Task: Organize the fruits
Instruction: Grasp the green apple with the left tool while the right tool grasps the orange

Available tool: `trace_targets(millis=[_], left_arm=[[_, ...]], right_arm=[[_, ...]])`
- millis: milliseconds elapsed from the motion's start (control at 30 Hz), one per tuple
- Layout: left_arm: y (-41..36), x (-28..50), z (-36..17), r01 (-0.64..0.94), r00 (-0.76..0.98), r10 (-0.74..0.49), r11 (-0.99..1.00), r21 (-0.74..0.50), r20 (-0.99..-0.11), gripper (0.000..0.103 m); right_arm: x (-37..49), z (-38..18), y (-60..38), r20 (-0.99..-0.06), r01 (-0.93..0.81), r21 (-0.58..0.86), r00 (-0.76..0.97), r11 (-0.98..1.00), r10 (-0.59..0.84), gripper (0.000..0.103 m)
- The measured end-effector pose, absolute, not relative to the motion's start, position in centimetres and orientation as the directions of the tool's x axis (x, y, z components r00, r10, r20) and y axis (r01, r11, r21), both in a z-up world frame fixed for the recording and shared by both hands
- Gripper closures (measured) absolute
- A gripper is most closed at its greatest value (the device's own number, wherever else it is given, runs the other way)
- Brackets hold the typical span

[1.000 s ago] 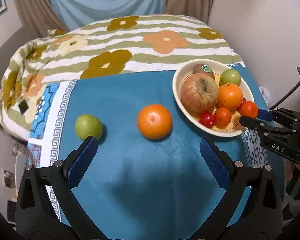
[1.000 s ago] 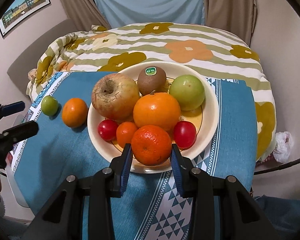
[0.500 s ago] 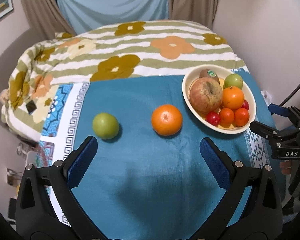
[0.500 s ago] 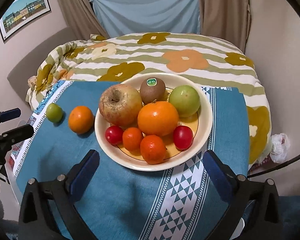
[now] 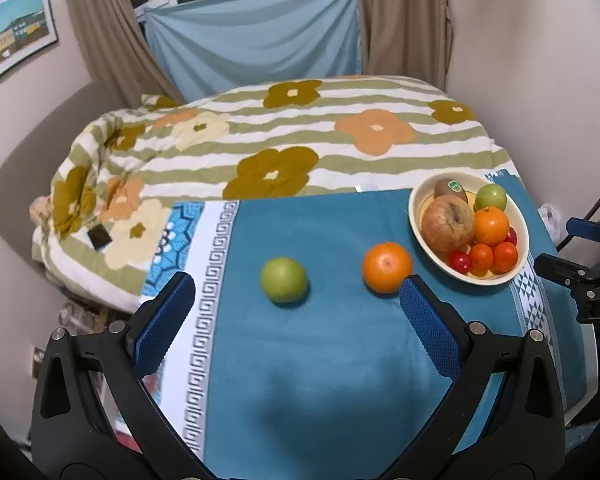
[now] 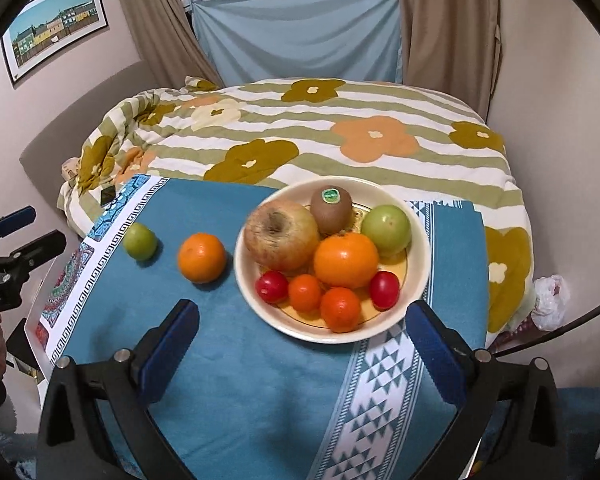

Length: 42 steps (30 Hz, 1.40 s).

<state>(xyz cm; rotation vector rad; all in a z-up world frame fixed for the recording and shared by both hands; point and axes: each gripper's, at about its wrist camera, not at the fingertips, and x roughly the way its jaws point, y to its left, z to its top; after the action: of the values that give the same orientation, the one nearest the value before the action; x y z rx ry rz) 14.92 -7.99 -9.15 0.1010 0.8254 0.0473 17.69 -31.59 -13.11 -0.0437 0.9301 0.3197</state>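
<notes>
A cream bowl [image 6: 418,264] on the blue cloth holds an apple [image 6: 281,237], a kiwi [image 6: 331,209], a green fruit, a big orange [image 6: 346,261], small mandarins and red tomatoes. Left of the bowl a loose orange [image 6: 201,257] [image 5: 387,267] and a green fruit [image 6: 140,241] [image 5: 284,280] lie on the cloth. My right gripper [image 6: 300,348] hangs open above the cloth in front of the bowl, holding nothing. My left gripper [image 5: 296,316] is open too, raised in front of the two loose fruits. Each gripper shows at the edge of the other's view.
The blue tablecloth [image 5: 324,360] has a white patterned border on the left and a triangle band [image 6: 380,384] on the right. Behind the table lies a bed with a flowered striped quilt [image 6: 320,128]. A white plastic bag [image 6: 550,296] sits beyond the right table edge.
My right gripper let go of the small mandarin in the bowl, opened wide and rose away. My left gripper also lifted and pulled back, so the fruits look smaller and shifted right.
</notes>
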Motion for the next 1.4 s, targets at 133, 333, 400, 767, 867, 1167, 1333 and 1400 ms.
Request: trace_targets(millis=[133, 333, 400, 767, 867, 1167, 1333, 1400], left_arm=[[-5.8, 15.3, -8.6, 0.039, 0.688, 0.039, 0.995, 0.090, -0.724, 0.000], [-2.6, 16.4, -8.5, 0.106, 0.677, -0.016, 0.991, 0.076, -0.736, 0.000], [-1.7, 16.9, -8.8, 0.145, 0.669, -0.039, 0.986, 0.079, -0.742, 0.000], [0.8, 20.7, -13.3, 0.406, 0.572, -0.232, 0.914, 0.025, -0.787, 0.000], [0.5, 21.8, -15.4, 0.475, 0.525, -0.267, 0.880, 0.019, -0.808, 0.000], [-0.6, 24.0, -19.8, 0.609, 0.434, -0.335, 0.793, -0.002, -0.837, 0.004], [-1.3, 25.1, -21.6, 0.632, 0.387, -0.352, 0.774, -0.033, -0.852, 0.022], [-1.4, 25.5, -22.0, 0.637, 0.372, -0.358, 0.770, -0.046, -0.856, 0.023]], right_arm=[[17.2, -12.1, -29.4, -0.784, -0.257, 0.063, 0.586, 0.965, 0.207, 0.000], [17.4, -11.1, -26.1, -0.782, -0.197, 0.054, 0.602, 0.979, 0.164, 0.000], [17.5, -11.1, -24.8, -0.782, -0.180, 0.055, 0.603, 0.982, 0.155, 0.000], [18.9, -13.9, -19.1, -0.821, -0.046, 0.053, 0.566, 0.997, 0.070, 0.000], [19.3, -15.3, -18.1, -0.836, -0.003, 0.051, 0.548, 0.999, 0.045, 0.000], [19.9, -18.4, -17.1, -0.857, 0.101, 0.061, 0.515, 0.993, 0.000, 0.000], [20.5, -19.7, -17.0, -0.860, 0.131, 0.068, 0.510, 0.989, -0.008, 0.001], [20.8, -20.1, -16.9, -0.864, 0.135, 0.067, 0.504, 0.989, -0.011, 0.002]])
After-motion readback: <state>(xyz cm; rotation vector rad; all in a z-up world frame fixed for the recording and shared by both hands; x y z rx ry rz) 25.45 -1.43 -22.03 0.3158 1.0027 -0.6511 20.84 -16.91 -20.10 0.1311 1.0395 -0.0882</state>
